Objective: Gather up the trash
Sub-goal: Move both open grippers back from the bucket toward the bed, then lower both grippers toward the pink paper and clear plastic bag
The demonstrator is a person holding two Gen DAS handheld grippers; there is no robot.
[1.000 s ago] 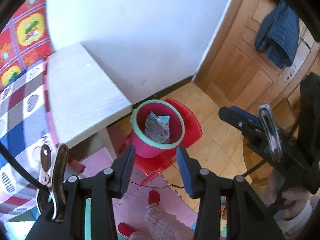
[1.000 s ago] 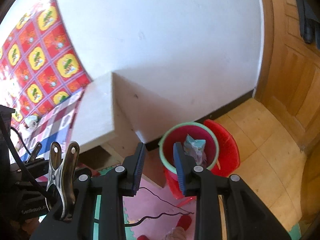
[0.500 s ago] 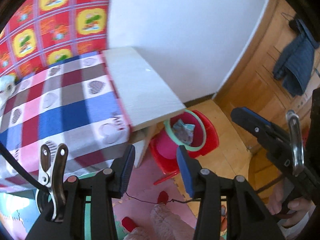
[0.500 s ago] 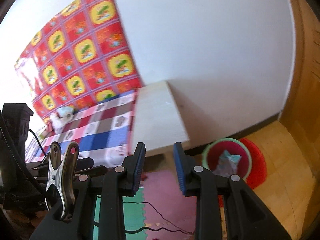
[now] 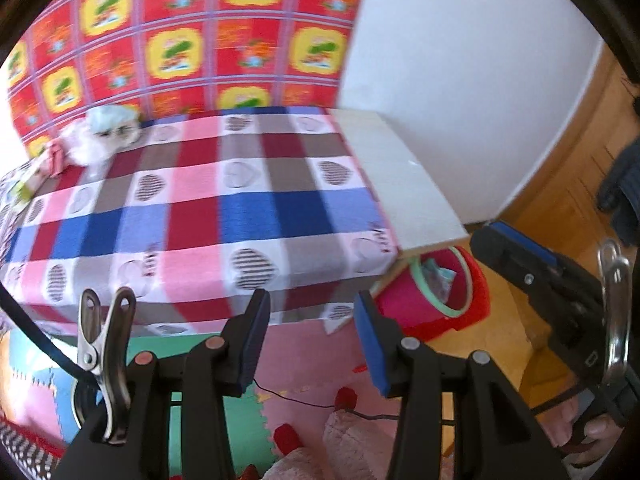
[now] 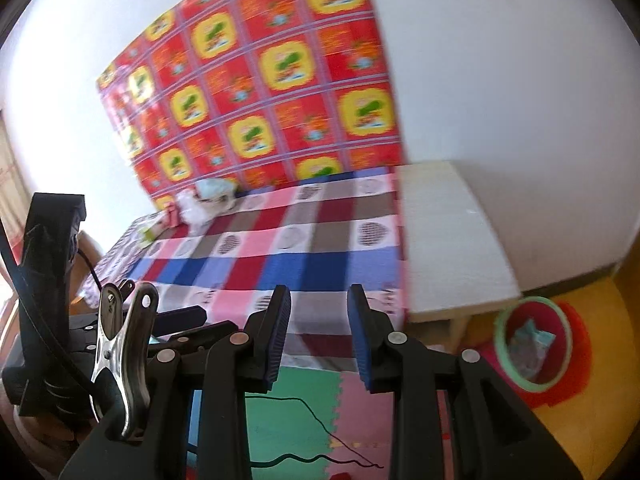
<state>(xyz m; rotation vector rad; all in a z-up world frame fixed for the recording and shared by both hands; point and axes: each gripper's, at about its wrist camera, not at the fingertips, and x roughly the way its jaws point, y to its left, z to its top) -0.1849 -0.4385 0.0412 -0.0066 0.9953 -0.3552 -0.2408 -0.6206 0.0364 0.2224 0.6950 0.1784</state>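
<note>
Both claws empty, jaws apart, nothing between the pads.

Left claw (image 5: 310, 334): bottom centre of left wrist view, hanging in front of the edge of the surface with the checked cloth (image 5: 224, 216). Right claw (image 6: 318, 334): bottom centre of right wrist view, same cloth edge behind it.

Trash pile (image 5: 102, 136) — crumpled white and pale blue stuff, blurred — sits at the far corner of the cloth, upper left of left view, against the red patterned wall sheet (image 5: 192, 36). Same pile at left of centre in right view. Pink item (image 5: 54, 160) just beside it, can't tell what.

Pink bucket (image 5: 424, 292) with green rim is on the floor under the bare wooden end of the surface (image 5: 404, 184), right of centre in left view, lower right in right view. Crumpled wrapper (image 6: 534, 340) already inside. Red dustpan-like thing (image 5: 476, 300) touching the bucket behind.

Foam mats (image 6: 304, 412) and a thin black wire on the floor below.
</note>
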